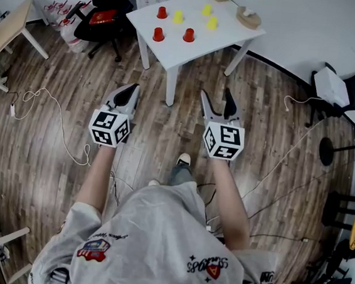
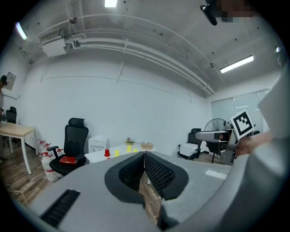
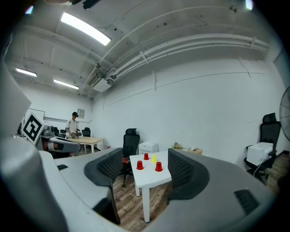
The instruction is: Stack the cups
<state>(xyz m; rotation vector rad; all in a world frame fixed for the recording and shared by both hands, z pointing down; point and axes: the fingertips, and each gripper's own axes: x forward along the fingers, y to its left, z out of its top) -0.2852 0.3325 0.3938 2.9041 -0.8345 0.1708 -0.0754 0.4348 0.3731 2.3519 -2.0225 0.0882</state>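
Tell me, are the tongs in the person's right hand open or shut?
Open: the right tongs stand wide apart, holding nothing; only the far white table shows between them.

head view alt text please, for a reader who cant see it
Seen from above, a person on a wooden floor holds the left tool, jaws together, and the right tool, jaws apart and empty, toward a white table. On it stand three red cups and three yellow cups, all separate.
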